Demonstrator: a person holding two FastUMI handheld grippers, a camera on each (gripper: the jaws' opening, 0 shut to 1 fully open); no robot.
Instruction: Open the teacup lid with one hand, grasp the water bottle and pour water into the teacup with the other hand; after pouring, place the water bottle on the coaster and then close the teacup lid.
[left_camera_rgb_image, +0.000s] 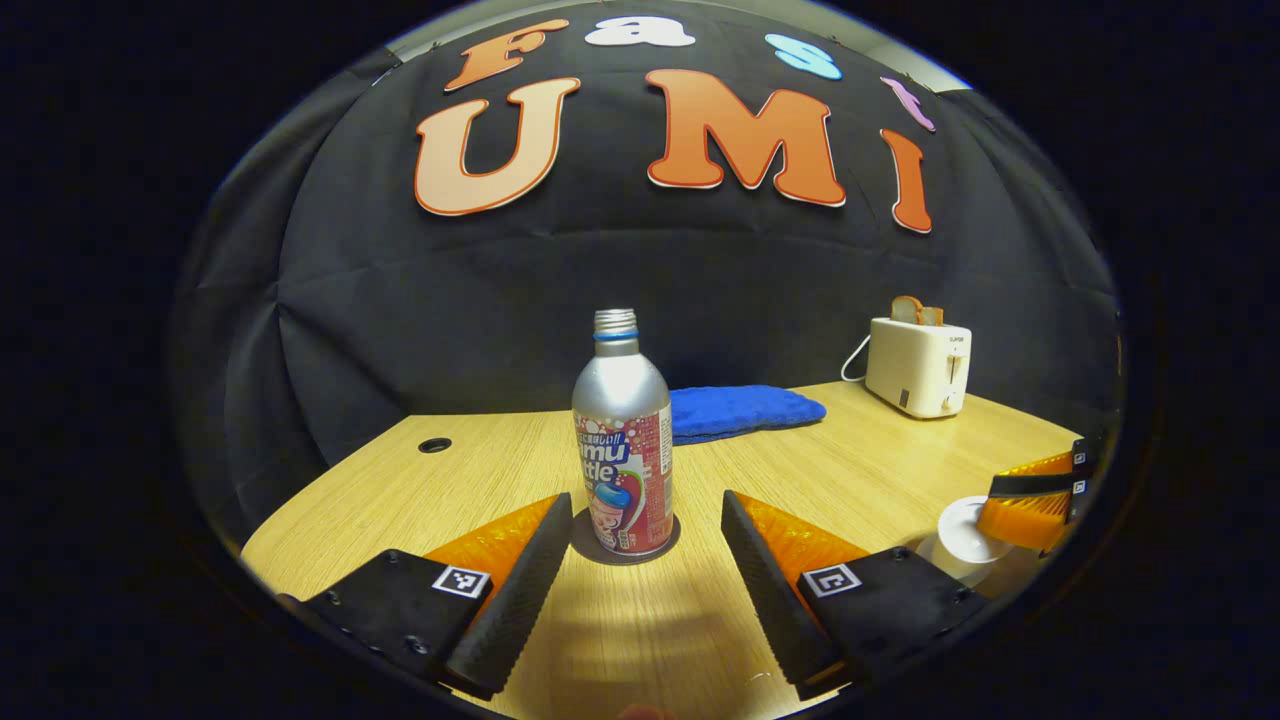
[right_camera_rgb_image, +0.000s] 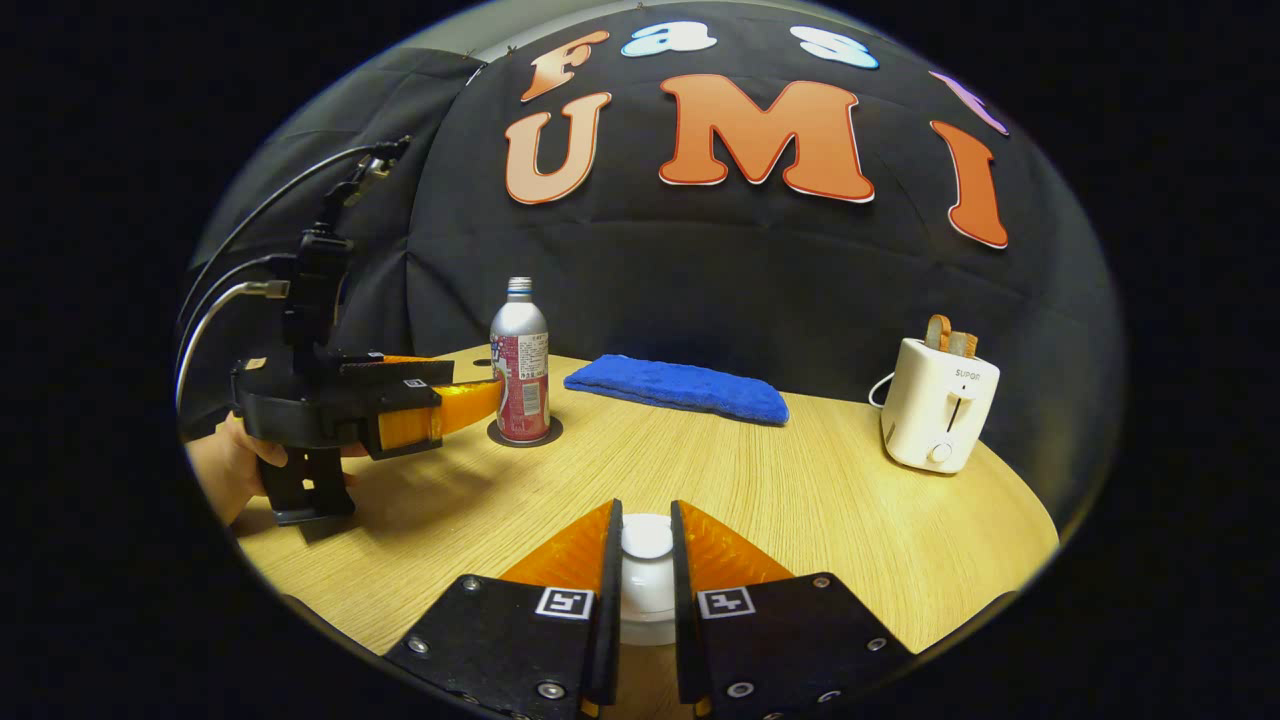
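So the water bottle (left_camera_rgb_image: 622, 435) was standing dead upright, long axis vertical, uncapped threaded neck pointing straight up, and it sat on the dark round coaster (left_camera_rgb_image: 625, 548) toward the far-left part of the wooden table (left_camera_rgb_image: 870, 470). My left gripper (left_camera_rgb_image: 646, 560) was spread wide with the bottle straight ahead between the two fingers, but neither pad was touching it; there was a clear gap on both sides. From the right gripper view that same gripper (right_camera_rgb_image: 470, 398) sat low beside the bottle (right_camera_rgb_image: 520, 362), orange fingers reaching toward it, with my hand (right_camera_rgb_image: 225, 470) wrapped around its handle.

My right gripper (right_camera_rgb_image: 646, 545) was pinched in on the white teacup lid (right_camera_rgb_image: 647, 540), both fingers pressed against the knob on top, the cup (right_camera_rgb_image: 648, 610) sitting right under them near my edge of the table. In the left gripper view the teacup (left_camera_rgb_image: 962, 540) showed at the far right with the other gripper's orange fingers (left_camera_rgb_image: 1025, 505) over it.

Other stuff around: a blue cloth (right_camera_rgb_image: 678, 388) lying flat behind the bottle toward the back wall, and a white toaster (right_camera_rgb_image: 938, 404) with bread slices sticking out, well off to the right. Nothing stood between the bottle and the cup.

Looks-wise, the bottle was silver aluminium with a blue ring under the neck and a red printed label around the lower half.
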